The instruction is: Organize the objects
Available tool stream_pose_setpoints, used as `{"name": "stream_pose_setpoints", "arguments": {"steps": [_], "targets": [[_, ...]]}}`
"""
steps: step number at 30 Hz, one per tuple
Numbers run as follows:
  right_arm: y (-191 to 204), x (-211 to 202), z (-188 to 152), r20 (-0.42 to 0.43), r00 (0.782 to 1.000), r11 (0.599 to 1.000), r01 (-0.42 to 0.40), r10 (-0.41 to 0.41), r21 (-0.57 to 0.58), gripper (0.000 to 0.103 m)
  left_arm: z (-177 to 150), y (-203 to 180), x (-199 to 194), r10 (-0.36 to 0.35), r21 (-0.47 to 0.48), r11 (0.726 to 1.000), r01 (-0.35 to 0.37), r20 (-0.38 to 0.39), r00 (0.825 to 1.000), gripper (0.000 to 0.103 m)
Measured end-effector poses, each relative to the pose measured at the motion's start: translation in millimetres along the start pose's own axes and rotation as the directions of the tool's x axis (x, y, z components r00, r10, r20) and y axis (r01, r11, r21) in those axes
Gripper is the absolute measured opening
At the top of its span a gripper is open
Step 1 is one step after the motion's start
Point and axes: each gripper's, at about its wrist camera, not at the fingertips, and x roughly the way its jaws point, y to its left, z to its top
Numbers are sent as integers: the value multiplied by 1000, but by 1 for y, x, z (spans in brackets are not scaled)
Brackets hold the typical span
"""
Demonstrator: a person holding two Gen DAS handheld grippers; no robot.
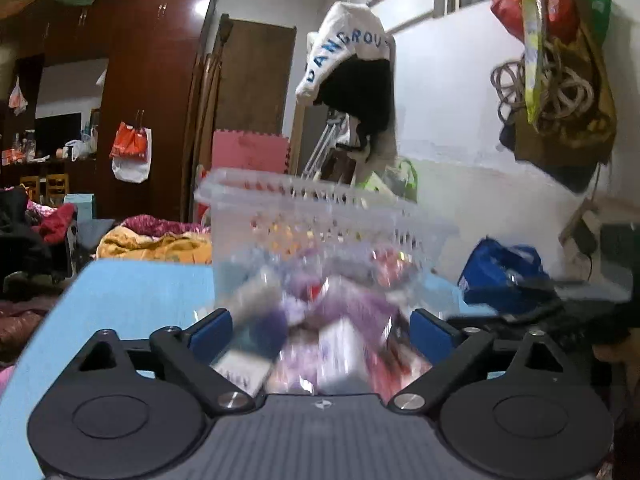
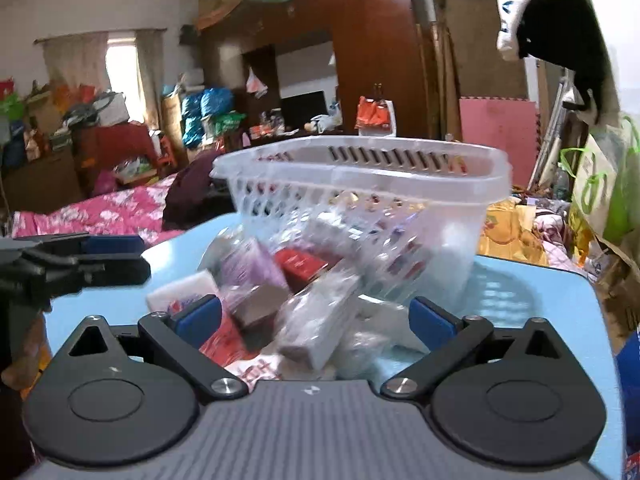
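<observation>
Both the left gripper (image 1: 320, 330) and right gripper (image 2: 316, 318) hover spread wide and empty over a heap of wrapped packets (image 2: 280, 292) on the blue table (image 2: 532, 300), apparently awaiting sorting into the clear slotted basket (image 2: 400, 184) just behind.

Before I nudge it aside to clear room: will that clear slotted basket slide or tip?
The basket looks like thin plastic, so probably light and slightly flexible. It already seems tilted against the packets, so a push high up may tip it; pushed low, it likely slides on the smooth blue table.
</observation>
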Motion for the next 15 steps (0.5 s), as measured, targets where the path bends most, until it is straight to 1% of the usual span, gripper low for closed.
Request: {"name": "stream_pose_setpoints", "arguments": {"steps": [2, 3, 5, 6, 7, 8, 9, 10, 11, 12, 13, 15], "targets": [[6, 7, 0, -17, 1000, 1000, 16, -16, -20, 89, -4, -3, 6, 4, 6, 1000, -4, -24, 1000, 88], [8, 10, -2, -28, 999, 1000, 19, -20, -23, 86, -6, -4, 9, -1, 13, 1000, 2, -34, 999, 85], [11, 17, -4, -59, 998, 999, 13, -15, -34, 71, -10, -8, 14, -2, 30, 1000, 4, -49, 999, 84], [13, 20, -4, -71, 997, 999, 12, -15, -40, 69, -13, -11, 17, 0, 40, 999, 3, -58, 998, 83], [15, 22, -4, -73, 997, 998, 25, -29, -53, 67, -15, -14, 22, -1, 48, 999, 4, -73, 997, 81], [17, 21, -5, -69, 996, 996, 46, -51, -70, 60, -17, -15, 24, -3, 48, 999, 7, -82, 997, 74], [19, 20, -7, -67, 996, 996, 50, -56, -80, 56, -19, -17, 26, -8, 45, 999, 12, -93, 996, 72], [18, 19, -7, -65, 997, 997, 40, -45, -72, 49, -21, -19, 27, -1, 48, 999, 5, -91, 996, 72], [17, 16, -8, -60, 998, 998, 33, -37, -61, 45, -22, -22, 27, 16, 62, 998, -10, -83, 996, 67], [15, 13, -9, -54, 998, 998, 29, -32, -52, 45, -23, -25, 28, 39, 75, 997, -33, -78, 996, 57], [13, 11, -10, -47, 998, 998, 30, -32, -48, 44, -24, -28, 27, 48, 76, 996, -42, -75, 996, 55], [11, 5, -12, -28, 999, 998, 42, -43, -43, 44, -24, -27, 25, 26, 53, 998, -22, -65, 998, 44]]}}
